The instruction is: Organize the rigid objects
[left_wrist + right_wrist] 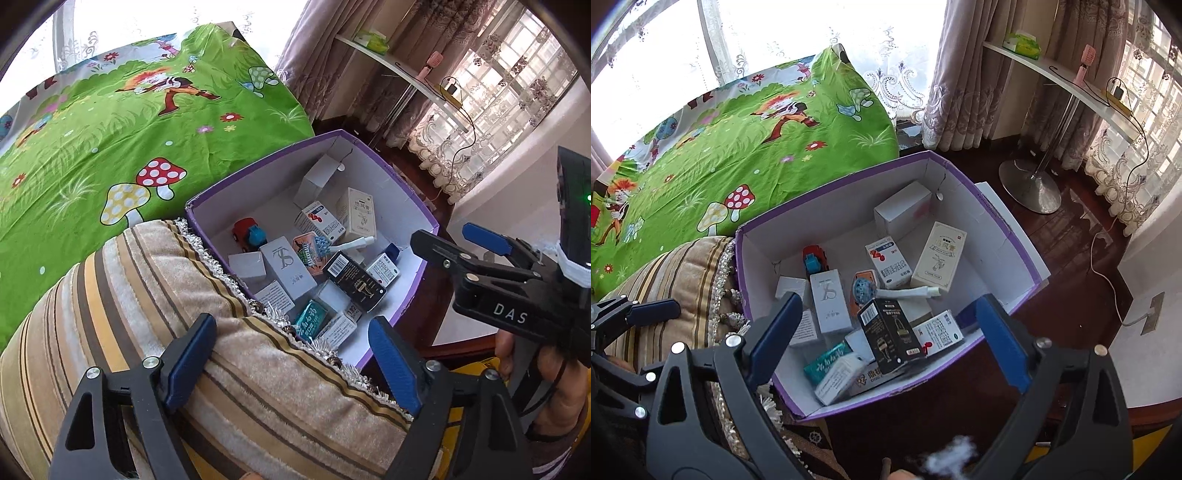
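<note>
A purple-walled cardboard box (1008,236), white inside, sits beside a striped cushion (155,295) near a green cartoon bedsheet (110,147). It holds a jumble of small cartons (mostly white), a black carton (890,336), a teal packet (823,363) and a red-and-blue toy car (814,258). The left gripper (291,365) and right gripper (890,332) hover above, jaws wide, nothing between them.
</note>
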A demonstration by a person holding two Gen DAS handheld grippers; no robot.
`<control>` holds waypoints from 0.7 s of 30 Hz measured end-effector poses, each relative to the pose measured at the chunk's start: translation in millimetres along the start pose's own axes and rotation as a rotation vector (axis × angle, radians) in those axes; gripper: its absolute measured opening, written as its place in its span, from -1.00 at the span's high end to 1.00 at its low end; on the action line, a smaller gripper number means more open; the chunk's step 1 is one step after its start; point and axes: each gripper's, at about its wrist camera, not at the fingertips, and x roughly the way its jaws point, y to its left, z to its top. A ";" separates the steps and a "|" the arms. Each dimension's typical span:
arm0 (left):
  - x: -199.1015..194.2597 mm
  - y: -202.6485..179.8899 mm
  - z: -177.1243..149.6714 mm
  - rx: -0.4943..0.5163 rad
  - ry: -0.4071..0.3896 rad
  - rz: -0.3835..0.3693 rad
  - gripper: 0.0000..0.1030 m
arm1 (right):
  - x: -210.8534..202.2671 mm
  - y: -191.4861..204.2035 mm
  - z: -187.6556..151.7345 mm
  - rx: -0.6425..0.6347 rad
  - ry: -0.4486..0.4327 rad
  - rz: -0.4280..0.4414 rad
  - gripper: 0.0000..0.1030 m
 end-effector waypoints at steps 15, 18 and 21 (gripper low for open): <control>-2.6 -13.2 -13.0 0.062 -0.028 0.091 -0.71 | -17.4 -0.8 -30.8 0.010 0.016 0.004 -0.87; -2.6 -12.0 -12.4 0.054 -0.028 0.074 -0.73 | -15.4 -0.8 -30.7 0.013 0.020 0.009 -0.87; -2.4 -13.1 -13.1 0.060 -0.027 0.077 -0.74 | -12.9 -1.2 -32.3 0.015 0.028 0.011 -0.87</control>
